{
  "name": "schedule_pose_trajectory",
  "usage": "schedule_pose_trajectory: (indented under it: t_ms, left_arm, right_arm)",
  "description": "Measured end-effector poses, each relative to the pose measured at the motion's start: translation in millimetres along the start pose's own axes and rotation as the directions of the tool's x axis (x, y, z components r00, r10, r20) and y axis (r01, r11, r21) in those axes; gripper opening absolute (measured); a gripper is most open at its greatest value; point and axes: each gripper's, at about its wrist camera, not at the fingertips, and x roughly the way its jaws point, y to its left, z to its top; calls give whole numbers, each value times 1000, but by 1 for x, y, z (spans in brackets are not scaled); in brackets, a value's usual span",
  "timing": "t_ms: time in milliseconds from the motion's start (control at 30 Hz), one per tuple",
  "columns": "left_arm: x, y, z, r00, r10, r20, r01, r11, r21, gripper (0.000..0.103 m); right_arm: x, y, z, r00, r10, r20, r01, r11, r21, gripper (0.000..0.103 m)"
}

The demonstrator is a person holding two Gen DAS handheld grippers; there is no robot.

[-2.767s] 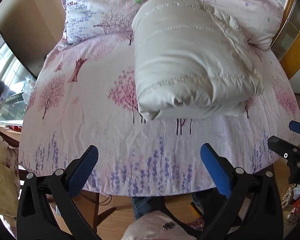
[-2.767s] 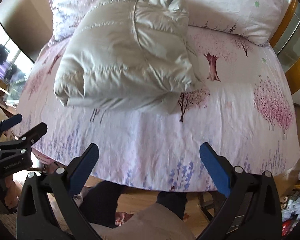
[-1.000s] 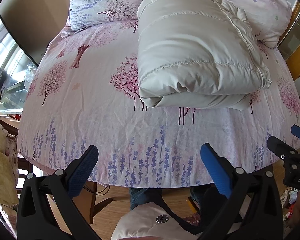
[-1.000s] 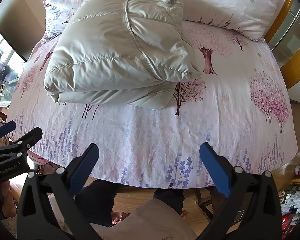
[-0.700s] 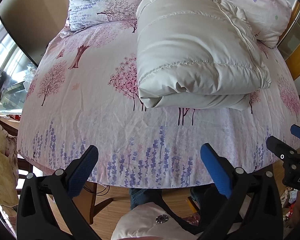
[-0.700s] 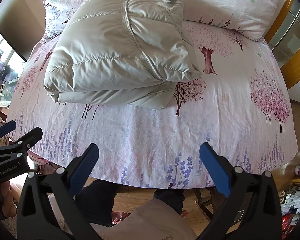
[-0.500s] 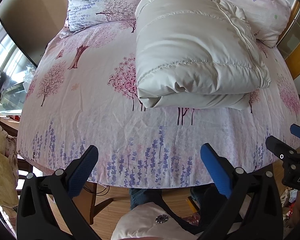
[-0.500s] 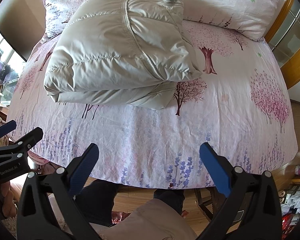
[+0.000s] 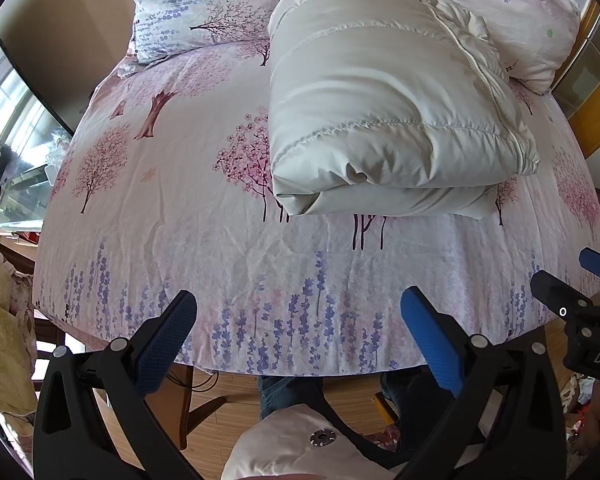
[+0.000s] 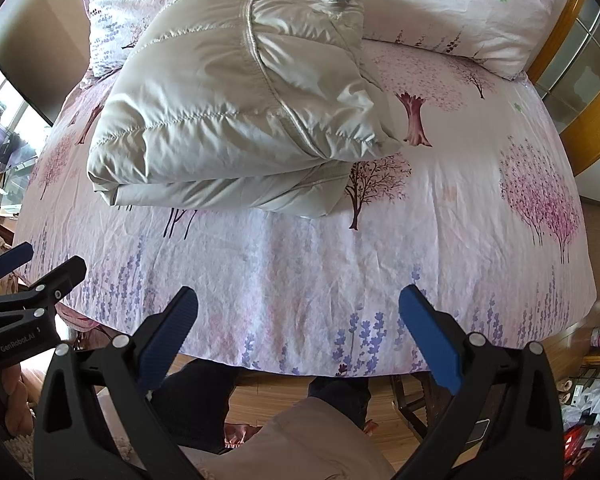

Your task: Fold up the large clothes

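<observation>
A cream quilted down jacket (image 9: 384, 112) lies folded into a thick rectangle on the bed; it also shows in the right wrist view (image 10: 240, 100). My left gripper (image 9: 298, 312) is open and empty, held off the bed's near edge, apart from the jacket. My right gripper (image 10: 298, 312) is open and empty, also off the near edge. Each gripper shows at the side of the other's view: the right one in the left wrist view (image 9: 580, 300), the left one in the right wrist view (image 10: 28, 280).
The bed (image 9: 160, 220) has a pink sheet printed with trees and lavender. Two pillows (image 10: 440, 12) lie at its head behind the jacket. A dark screen (image 9: 40, 80) stands at the left. A wooden door frame (image 10: 572, 92) is at the right. Wooden floor lies below.
Both grippers drew back slightly from the bed between 2.8 s and 1 s ago. Since then almost nothing has moved; the jacket stays folded.
</observation>
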Motion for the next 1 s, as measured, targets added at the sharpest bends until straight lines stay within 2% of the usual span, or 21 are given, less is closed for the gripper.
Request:
schedule_pose_trajectory:
  t_ms: [1000]
  left_arm:
    - [-2,-3,1,1000,-4,5,4,1000,18,102]
  right_arm:
    - [0,0,1,1000,1,0,-1,1000,1,101]
